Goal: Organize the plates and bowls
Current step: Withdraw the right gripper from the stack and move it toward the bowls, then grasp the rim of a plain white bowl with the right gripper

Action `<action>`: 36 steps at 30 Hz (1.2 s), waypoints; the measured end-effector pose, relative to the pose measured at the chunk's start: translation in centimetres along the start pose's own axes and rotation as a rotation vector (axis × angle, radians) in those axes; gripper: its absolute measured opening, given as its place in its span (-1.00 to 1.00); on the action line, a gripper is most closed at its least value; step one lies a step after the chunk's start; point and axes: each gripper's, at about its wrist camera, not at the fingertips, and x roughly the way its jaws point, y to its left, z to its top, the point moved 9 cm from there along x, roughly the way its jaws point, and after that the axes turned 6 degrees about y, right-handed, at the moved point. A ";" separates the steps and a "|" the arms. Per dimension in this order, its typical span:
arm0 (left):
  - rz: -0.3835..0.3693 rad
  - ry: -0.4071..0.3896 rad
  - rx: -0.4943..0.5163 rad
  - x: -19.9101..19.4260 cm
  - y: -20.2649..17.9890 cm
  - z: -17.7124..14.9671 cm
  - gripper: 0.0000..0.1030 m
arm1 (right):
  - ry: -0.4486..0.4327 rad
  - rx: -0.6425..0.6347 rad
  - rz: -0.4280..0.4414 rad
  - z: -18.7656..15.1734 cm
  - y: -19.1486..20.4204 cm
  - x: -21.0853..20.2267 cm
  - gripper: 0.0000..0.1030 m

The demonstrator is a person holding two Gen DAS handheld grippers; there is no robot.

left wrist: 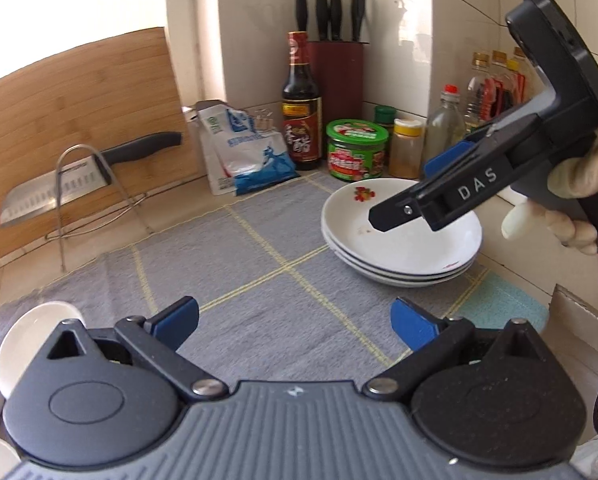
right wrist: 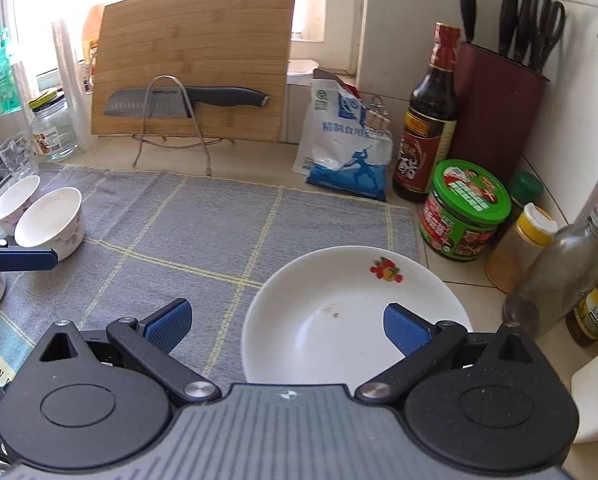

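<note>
Three stacked plates (left wrist: 399,256) on grey checked mat (right wrist: 187,224), tiled corner, possibly kitchen counter.

place: home kitchen, likely | cues: knife block (right wrist: 499,92), cutting board (right wrist: 191,60), sauce bottle (right wrist: 431,120)

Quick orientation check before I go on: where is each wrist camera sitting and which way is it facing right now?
Left wrist: on the left gripper, jaws open, looking down across the grey mat toward the plate stack; the right gripper and a gloved hand show.
Right wrist: on the right gripper, jaws open and empty over the plate stack, facing the cutting board; a left gripper finger shows near the bowls.
Shared: mat, plates, cutting board, knife block.
</note>
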 end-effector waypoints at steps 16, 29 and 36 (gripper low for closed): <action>0.390 0.052 -0.248 -9.5 11.8 -10.7 0.97 | -0.059 -0.300 0.248 0.7 19.0 0.7 1.00; 0.489 0.073 -0.338 -10.5 17.6 -16.3 0.96 | -0.012 -0.469 0.472 2.2 30.8 3.0 1.00; 0.435 0.065 -0.317 -9.0 18.3 -16.4 0.94 | 0.060 -0.497 0.532 2.3 34.1 5.6 0.91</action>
